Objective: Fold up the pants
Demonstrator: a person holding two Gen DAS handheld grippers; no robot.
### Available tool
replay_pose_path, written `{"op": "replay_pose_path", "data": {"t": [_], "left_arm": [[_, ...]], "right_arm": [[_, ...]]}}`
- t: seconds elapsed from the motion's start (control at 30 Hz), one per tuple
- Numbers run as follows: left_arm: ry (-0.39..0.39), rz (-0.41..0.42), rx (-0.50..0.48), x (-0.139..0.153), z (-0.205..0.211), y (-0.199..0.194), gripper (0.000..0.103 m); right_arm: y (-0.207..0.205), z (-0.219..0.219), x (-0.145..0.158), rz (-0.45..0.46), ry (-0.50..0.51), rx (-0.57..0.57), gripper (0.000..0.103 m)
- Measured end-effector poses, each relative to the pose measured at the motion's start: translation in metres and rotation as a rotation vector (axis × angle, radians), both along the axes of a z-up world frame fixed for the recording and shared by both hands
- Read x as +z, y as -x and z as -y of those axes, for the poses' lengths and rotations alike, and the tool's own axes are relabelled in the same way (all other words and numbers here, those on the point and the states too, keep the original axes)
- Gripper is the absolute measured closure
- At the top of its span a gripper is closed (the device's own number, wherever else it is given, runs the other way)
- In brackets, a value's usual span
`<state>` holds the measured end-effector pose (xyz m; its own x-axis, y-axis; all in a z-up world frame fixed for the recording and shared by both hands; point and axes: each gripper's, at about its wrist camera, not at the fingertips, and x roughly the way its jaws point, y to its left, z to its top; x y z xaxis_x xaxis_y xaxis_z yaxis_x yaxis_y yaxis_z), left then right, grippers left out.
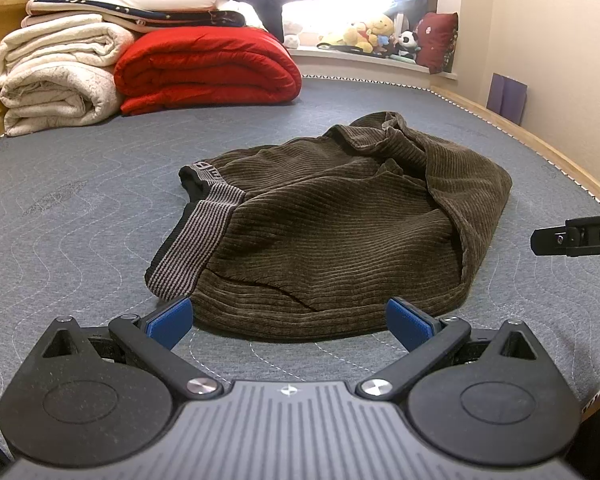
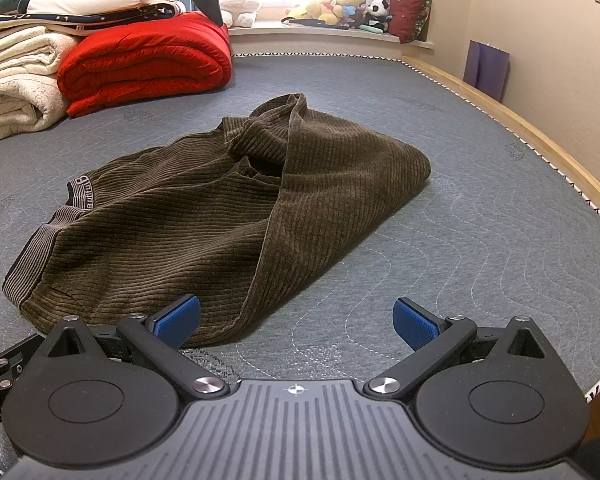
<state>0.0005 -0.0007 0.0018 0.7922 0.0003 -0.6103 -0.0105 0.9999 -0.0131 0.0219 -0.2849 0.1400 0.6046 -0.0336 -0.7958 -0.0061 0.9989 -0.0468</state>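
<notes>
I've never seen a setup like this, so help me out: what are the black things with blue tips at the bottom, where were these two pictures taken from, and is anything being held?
Each picture comes from a camera mounted on a handheld claw, looking forward along its two blue-padded fingers. One shows the left claw, the other the right claw. A person carries one in each hand. Both are open and hold nothing. In front of them, brown corduroy pants lie loosely folded on a grey quilted mattress. Behind sit a folded red quilt and cream blankets. Plush toys line the windowsill.
</notes>
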Motion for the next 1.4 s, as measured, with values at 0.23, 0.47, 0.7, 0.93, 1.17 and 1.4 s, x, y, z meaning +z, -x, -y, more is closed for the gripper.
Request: {"op": "replay_pose_path", "data": {"t": [0.23, 0.47, 0.7, 0.93, 1.17, 1.4], "left_arm": [[0.000, 0.001, 0.000, 0.000, 0.000, 0.000, 0.000], [-0.001, 0.001, 0.000, -0.001, 0.000, 0.000, 0.000], [0.000, 0.001, -0.001, -0.001, 0.000, 0.000, 0.000], [-0.007, 0.010, 0.002, 0.002, 0.005, -0.001, 0.000], [-0.003, 0.052, -0.050, 0.003, 0.004, 0.007, 0.007], [0.081, 0.042, -0.104, 0.009, -0.011, 0.000, 0.072]], "right_arm": [[0.000, 0.000, 0.000, -0.001, 0.000, -0.001, 0.001], [0.000, 0.001, -0.002, -0.002, 0.001, 0.001, 0.001], [0.000, 0.000, -0.001, -0.002, 0.001, -0.001, 0.001], [-0.002, 0.000, -0.002, -0.007, -0.006, -0.002, 0.001], [-0.005, -0.005, -0.004, -0.012, -0.011, 0.007, 0.004], [-0.021, -0.008, -0.015, -0.049, -0.078, -0.012, 0.048]]}}
